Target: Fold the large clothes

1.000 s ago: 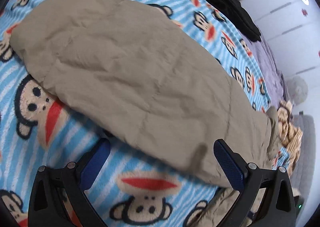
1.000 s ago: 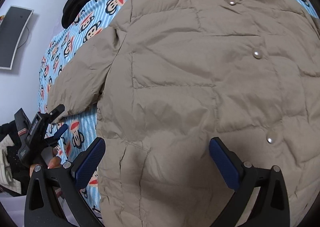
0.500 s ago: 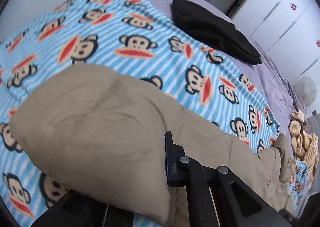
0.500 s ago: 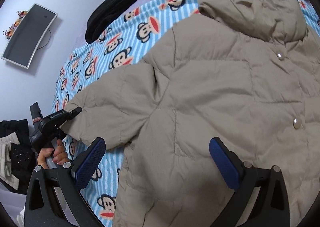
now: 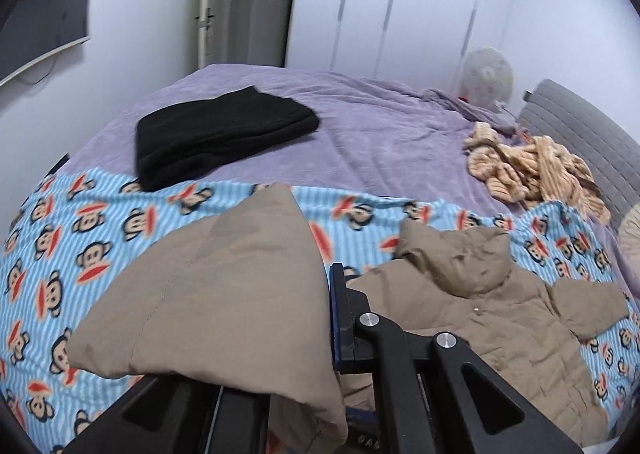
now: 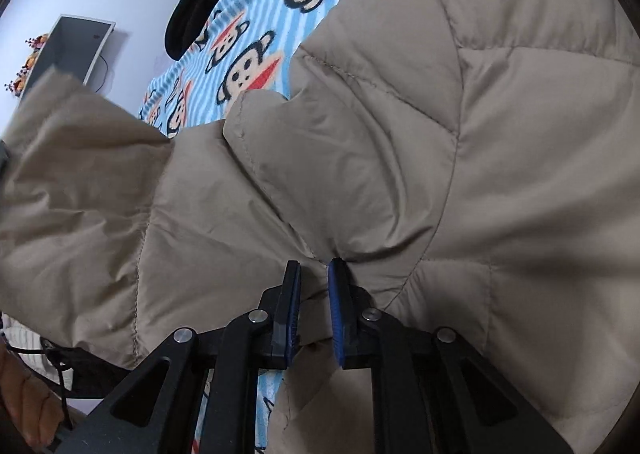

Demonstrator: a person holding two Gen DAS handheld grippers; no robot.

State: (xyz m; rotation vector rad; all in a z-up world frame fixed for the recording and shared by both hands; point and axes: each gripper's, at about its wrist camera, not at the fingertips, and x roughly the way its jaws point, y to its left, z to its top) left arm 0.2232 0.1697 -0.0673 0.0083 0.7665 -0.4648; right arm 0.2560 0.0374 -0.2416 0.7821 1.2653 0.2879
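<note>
A beige puffer jacket lies on a blue striped monkey blanket spread over the bed, its hood toward the far side. My left gripper is shut on the jacket's sleeve and holds it up off the blanket. The sleeve drapes over and hides the left finger. In the right wrist view the jacket fills the frame. My right gripper is closing its jaws on a fold of fabric where the sleeve meets the body, and the blue pads pinch that fold.
A folded black garment rests on the purple bedspread beyond the blanket. A beige knit piece lies near the grey headboard. A fan, white wardrobe doors and a wall screen stand around the bed. A hand shows at lower left.
My left gripper shut on the sleeve end, rolled and lifted it off the blanket. My right gripper came down onto the jacket near the armpit and its jaws closed from wide open onto a fold.
</note>
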